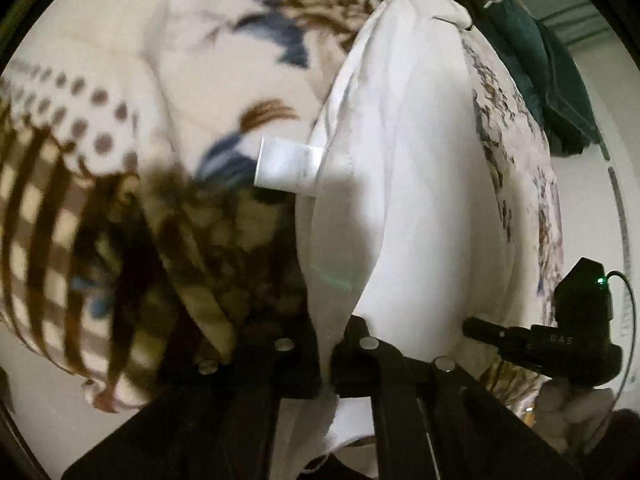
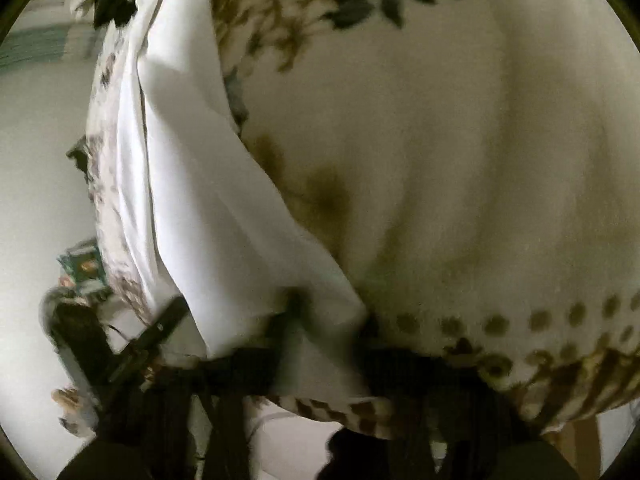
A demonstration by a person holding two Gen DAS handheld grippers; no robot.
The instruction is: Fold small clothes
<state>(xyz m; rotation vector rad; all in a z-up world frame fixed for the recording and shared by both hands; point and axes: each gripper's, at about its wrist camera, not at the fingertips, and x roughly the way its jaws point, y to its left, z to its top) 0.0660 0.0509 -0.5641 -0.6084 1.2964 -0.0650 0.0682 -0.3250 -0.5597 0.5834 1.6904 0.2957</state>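
Left wrist view: left gripper (image 1: 328, 360) pinches the white garment (image 1: 400, 200) at its edge, care tag (image 1: 288, 168) exposed, cloth draped over a floral blanket (image 1: 180, 60). Right gripper (image 2: 320, 344) clamps another edge. Judged light, limp, slippery; hold hems.

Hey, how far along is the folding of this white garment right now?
Done: nothing visibly folded yet. In hand: the left gripper and the right gripper both pinch the white garment, held above the patterned blanket. Left: laying it down and making the folds.
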